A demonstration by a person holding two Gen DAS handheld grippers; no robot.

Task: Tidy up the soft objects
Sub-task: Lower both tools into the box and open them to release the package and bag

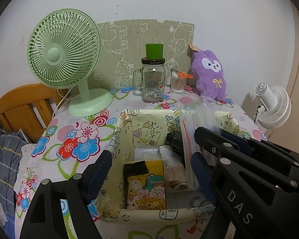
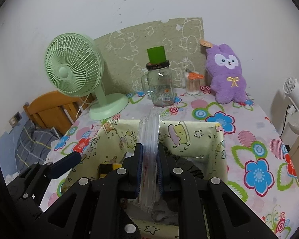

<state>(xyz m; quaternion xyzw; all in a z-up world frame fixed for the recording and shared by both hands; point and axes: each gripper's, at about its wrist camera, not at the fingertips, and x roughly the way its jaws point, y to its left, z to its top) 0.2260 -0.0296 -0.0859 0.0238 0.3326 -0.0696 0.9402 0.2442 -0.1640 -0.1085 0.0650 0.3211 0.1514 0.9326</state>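
A pale yellow cartoon-print fabric box [image 1: 149,119] [image 2: 191,127] sits on the flowered tablecloth. Inside it lie a yellow cartoon tissue pack [image 1: 146,187], a black bag [image 1: 174,139] and some folded pieces. My right gripper [image 2: 149,155] is shut on a clear plastic package [image 2: 149,131], held upright over the box; the package also shows in the left wrist view [image 1: 191,131], and so does the right gripper [image 1: 209,141]. My left gripper [image 1: 151,165] is open and empty over the box's near side. A purple plush rabbit [image 1: 208,73] [image 2: 227,75] leans against the back board.
A green desk fan [image 1: 65,59] [image 2: 75,67] stands at the back left. A glass jar mug with a green cup on top [image 1: 152,79] [image 2: 161,85] and a cotton swab tub [image 1: 177,81] [image 2: 193,85] stand behind the box. A white fan [image 1: 273,105] is off the table's right edge.
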